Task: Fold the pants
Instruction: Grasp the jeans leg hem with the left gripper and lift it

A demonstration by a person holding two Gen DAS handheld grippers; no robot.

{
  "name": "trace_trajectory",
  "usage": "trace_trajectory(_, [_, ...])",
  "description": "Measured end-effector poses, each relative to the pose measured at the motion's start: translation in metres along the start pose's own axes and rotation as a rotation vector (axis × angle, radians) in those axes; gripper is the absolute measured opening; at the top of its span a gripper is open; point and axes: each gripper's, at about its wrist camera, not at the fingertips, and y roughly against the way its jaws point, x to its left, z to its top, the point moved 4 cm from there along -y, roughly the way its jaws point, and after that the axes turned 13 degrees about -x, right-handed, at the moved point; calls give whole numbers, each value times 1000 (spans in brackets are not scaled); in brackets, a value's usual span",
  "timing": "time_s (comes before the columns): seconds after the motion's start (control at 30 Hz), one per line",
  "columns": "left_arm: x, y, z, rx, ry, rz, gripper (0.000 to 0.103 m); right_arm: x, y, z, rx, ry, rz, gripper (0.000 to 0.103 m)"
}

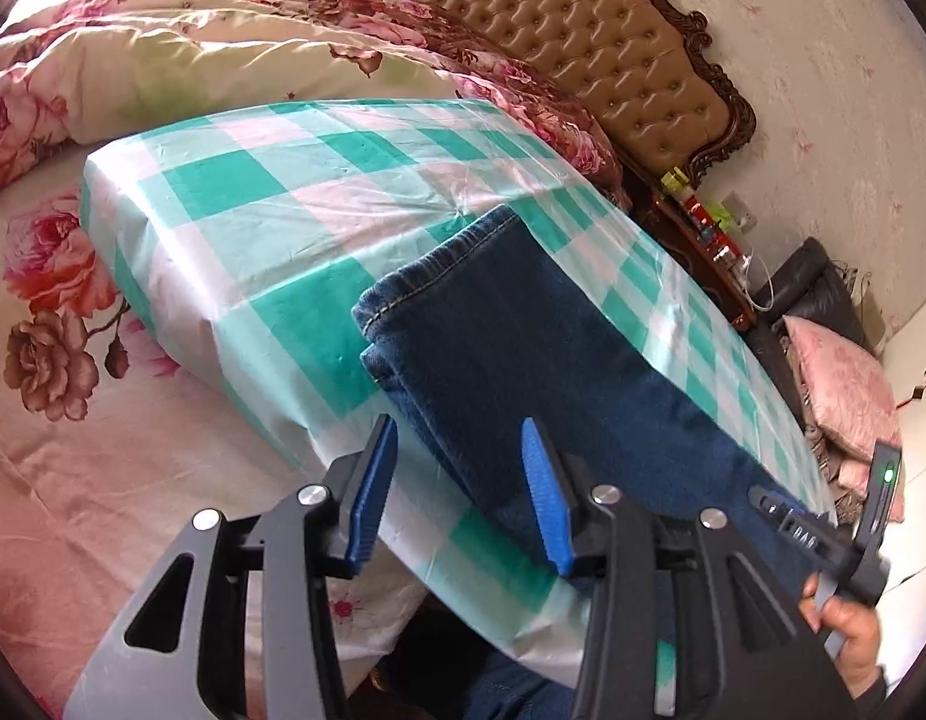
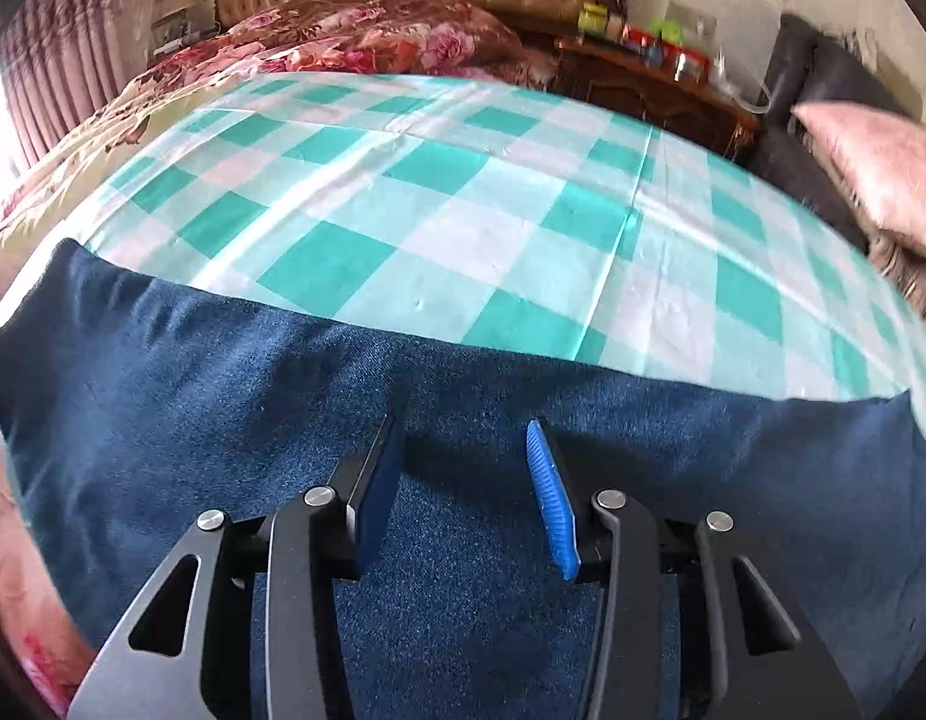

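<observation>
Dark blue denim pants (image 1: 511,348) lie folded lengthwise on a teal-and-white checked cloth (image 1: 342,180), with the hemmed leg ends pointing toward the headboard. My left gripper (image 1: 459,423) hovers open over the left edge of the legs, with nothing pinched between its blue pads. In the right wrist view the pants (image 2: 222,372) stretch across the whole lower frame on the checked cloth (image 2: 463,210). My right gripper (image 2: 466,420) stands open just above the denim, its pads apart and gripping no fabric. A person's hand (image 1: 847,636) shows at the lower right.
A floral quilt (image 1: 192,54) is heaped at the back left, in front of a tufted tan headboard (image 1: 553,18). A dark wooden nightstand (image 2: 649,84) holds small containers. A pink cushion (image 2: 883,174) rests on a dark seat at the right. Floral bedsheet (image 1: 72,420) lies left of the cloth.
</observation>
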Motion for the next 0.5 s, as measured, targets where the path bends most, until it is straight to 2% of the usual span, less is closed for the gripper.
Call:
trace_trajectory(0.17, [7, -11, 10, -16, 90, 7, 40, -1, 2, -2, -23, 5, -8, 42])
trace_trajectory(0.23, [19, -15, 15, -20, 211, -30, 38, 0, 2, -2, -29, 9, -17, 43])
trace_trajectory(0.27, [26, -17, 16, -20, 275, -44, 29, 0, 2, -2, -32, 8, -19, 43])
trace_trajectory(0.3, [33, -19, 17, -19, 333, -58, 26, 0, 2, -3, -35, 6, -20, 43])
trace_trajectory(0.37, [43, -22, 18, -19, 420, -104, 24, -1, 2, -4, -42, 3, -24, 44])
trace_trajectory(0.5, [44, -28, 19, -11, 423, -124, 21, 0, 1, -4, -48, 3, -33, 45])
